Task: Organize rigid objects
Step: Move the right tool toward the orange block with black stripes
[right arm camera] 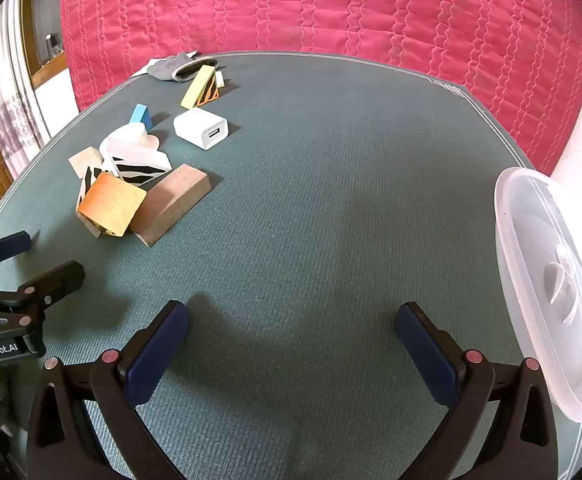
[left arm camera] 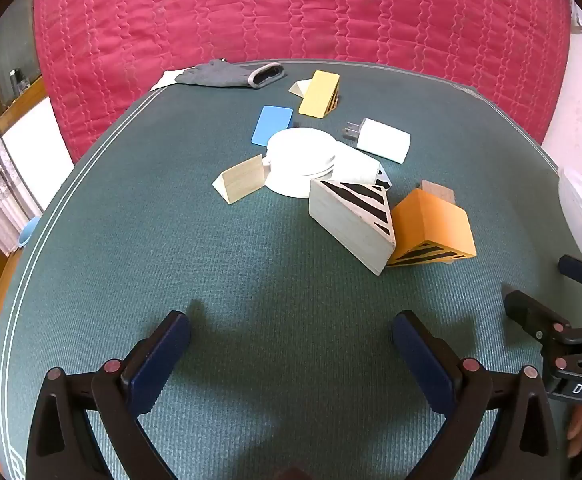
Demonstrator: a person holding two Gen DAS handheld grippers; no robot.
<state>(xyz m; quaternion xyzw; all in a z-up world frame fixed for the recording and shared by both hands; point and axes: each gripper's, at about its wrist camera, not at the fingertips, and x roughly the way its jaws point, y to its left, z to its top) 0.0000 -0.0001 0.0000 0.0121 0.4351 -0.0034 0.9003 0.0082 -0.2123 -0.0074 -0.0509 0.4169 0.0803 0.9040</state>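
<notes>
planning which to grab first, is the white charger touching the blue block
Apart. The left wrist view shows green tabletop between the white charger and the blue block; the right wrist view shows the gap too.

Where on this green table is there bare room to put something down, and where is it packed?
Bare cloth runs between the right gripper and the red quilt, bordered by the clear plastic container and the brown block. More lies before the left gripper. Crowded: the cluster around the white charger, orange wedge and striped white wedge.

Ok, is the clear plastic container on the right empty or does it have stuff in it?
Cannot tell for sure. The clear plastic container shows only pale molded shapes through its translucent surface; no blocks are visible inside.
</notes>
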